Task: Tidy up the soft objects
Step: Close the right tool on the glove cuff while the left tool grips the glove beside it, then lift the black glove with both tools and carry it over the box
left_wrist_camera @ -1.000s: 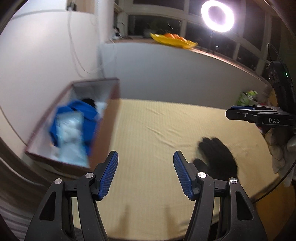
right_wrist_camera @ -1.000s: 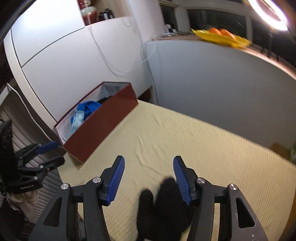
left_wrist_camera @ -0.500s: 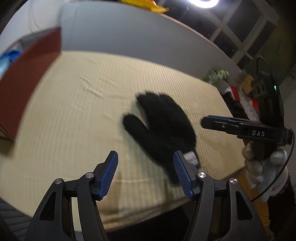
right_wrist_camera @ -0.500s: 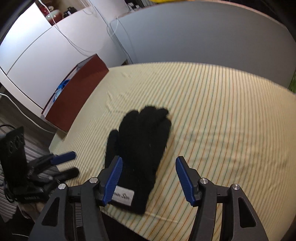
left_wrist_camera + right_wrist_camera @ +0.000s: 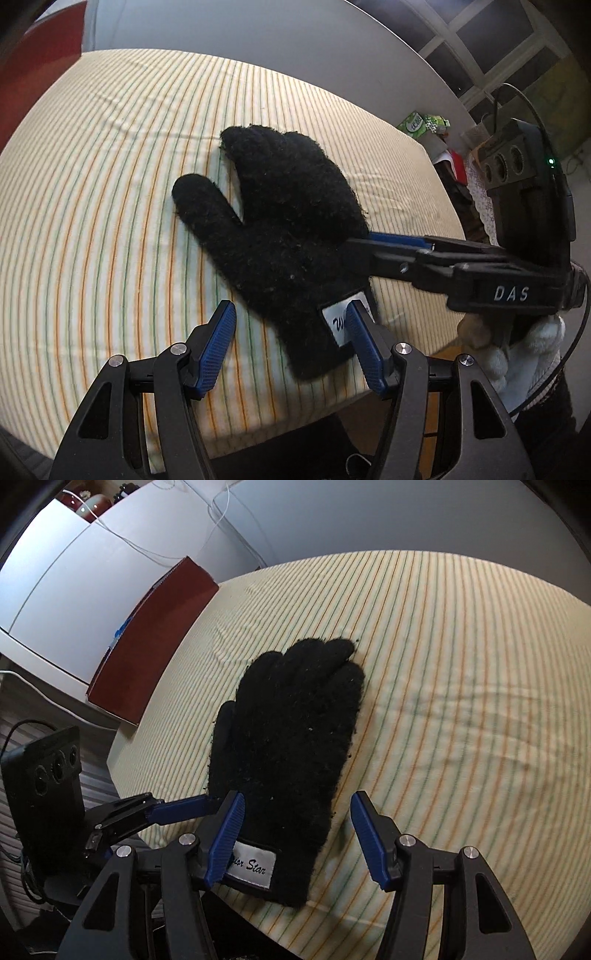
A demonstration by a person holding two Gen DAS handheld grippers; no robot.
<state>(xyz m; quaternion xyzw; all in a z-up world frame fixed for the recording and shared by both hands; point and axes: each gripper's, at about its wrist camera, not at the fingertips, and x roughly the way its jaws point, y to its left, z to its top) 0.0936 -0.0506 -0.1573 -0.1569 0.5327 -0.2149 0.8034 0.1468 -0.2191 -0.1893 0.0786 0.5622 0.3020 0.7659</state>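
Jaws of both the left gripper (image 5: 291,347) and right gripper (image 5: 297,840) gape released around the fuzzy black knitted glove (image 5: 288,738) at frame centre, so closing together could pinch the striped yellow bedsheet (image 5: 461,701) too.

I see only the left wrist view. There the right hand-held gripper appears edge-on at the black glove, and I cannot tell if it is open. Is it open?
Observer: Yes. In the right wrist view the right hand-held gripper is open, and the cuff of the black glove lies between its jaws, not clamped.
Operator: My view shows only a red corner of the box. Is anything inside it?
Observer: Something blue peeks over the rim of the red box, which stands at the far left end of the striped cloth.
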